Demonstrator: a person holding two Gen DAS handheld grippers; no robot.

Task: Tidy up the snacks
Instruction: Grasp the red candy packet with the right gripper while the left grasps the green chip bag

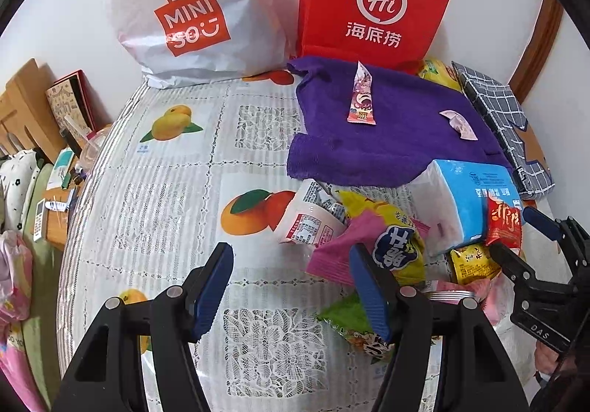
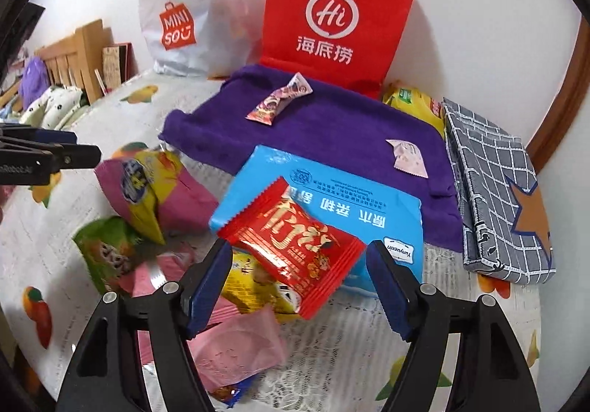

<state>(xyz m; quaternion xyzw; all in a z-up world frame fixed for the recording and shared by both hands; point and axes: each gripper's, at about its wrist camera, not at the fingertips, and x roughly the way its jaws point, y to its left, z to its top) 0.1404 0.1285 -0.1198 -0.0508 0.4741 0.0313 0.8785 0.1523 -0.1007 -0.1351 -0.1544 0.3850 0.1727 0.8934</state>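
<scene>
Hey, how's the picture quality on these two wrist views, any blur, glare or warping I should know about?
Left wrist view: strong fisheye bending, dark corners; the lace-patterned tablecloth curves, and the white Miniso plastic bag stays sharp under even light. Right wrist view: same warping; glare streaks the glossy red snack packet between the right tongs, and the green snack packet at left looks blurred.
</scene>
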